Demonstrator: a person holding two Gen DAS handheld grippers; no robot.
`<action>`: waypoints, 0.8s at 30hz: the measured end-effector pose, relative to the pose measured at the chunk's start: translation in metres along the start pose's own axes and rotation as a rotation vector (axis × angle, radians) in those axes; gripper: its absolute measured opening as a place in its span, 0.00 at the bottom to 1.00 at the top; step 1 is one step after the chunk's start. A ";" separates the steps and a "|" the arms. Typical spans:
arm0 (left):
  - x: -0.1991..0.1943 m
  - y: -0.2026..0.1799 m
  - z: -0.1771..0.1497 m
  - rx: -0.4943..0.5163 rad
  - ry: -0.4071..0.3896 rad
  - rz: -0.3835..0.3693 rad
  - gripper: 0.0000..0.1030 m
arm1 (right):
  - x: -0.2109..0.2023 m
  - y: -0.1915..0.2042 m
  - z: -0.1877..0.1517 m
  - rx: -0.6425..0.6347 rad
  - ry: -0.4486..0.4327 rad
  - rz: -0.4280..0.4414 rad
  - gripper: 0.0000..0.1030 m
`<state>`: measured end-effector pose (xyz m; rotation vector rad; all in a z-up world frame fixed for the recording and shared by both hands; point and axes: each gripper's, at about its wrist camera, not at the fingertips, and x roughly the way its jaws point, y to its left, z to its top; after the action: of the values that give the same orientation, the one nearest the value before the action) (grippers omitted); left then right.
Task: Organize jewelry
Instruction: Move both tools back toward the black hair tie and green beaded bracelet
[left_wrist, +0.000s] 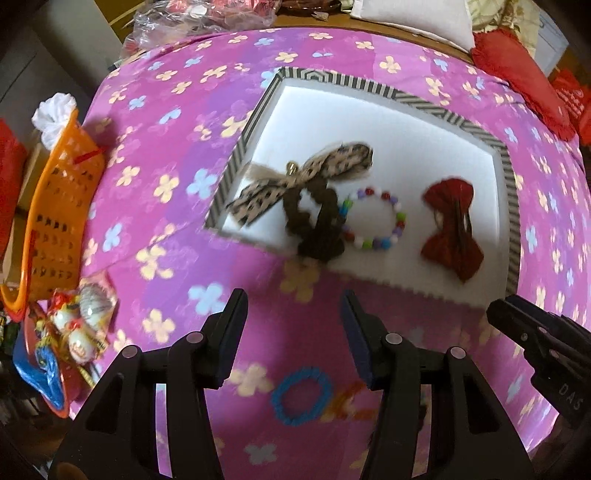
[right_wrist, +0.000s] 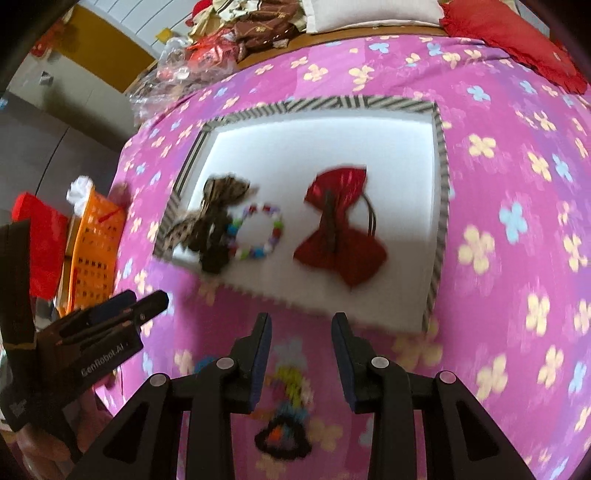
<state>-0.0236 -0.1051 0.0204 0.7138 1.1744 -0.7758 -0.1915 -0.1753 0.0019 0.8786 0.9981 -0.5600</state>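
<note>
On the white floor of the striped-rimmed tray (right_wrist: 441, 155), which sits on the pink flowered cloth (right_wrist: 517, 258), three pieces already lie in a row: a leopard-print bow scrunchie (left_wrist: 306, 181) at the left end, a multicoloured bead bracelet (left_wrist: 373, 218) touching it, and a red bow hair clip (right_wrist: 340, 225) a little apart to the right. That much of the sorting looks done, and the far half of the tray is bare. Still waiting on the cloth in front of the tray are a blue hair tie (left_wrist: 301, 397) with an orange piece (left_wrist: 351, 404) just beside it, and, nearer the other hand, a blurred heap of coloured bands and a dark scrunchie (right_wrist: 286, 413); I cannot tell how many items are in that heap. So I would judge the job to be about half finished. Neither tool carries anything: the left gripper (left_wrist: 293, 314) hangs over the blue tie with its jaws wide apart, and the right gripper (right_wrist: 301, 332) hangs over the heap with a narrower gap, nothing between the pads. Off the left edge of the cloth stands an orange plastic basket (left_wrist: 48, 206), tilted, with a white bundle showing at its top; its other contents I cannot make out.
</note>
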 end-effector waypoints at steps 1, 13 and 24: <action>-0.001 0.004 -0.006 0.002 0.005 -0.002 0.50 | 0.000 0.001 -0.006 0.002 0.006 -0.002 0.31; 0.007 0.032 -0.084 0.028 0.100 -0.015 0.50 | 0.009 -0.007 -0.076 0.039 0.060 -0.048 0.31; 0.013 0.013 -0.132 0.110 0.145 -0.122 0.50 | 0.013 -0.022 -0.094 0.082 0.078 -0.048 0.31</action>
<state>-0.0795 0.0085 -0.0226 0.8053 1.3237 -0.9081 -0.2472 -0.1088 -0.0421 0.9570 1.0758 -0.6141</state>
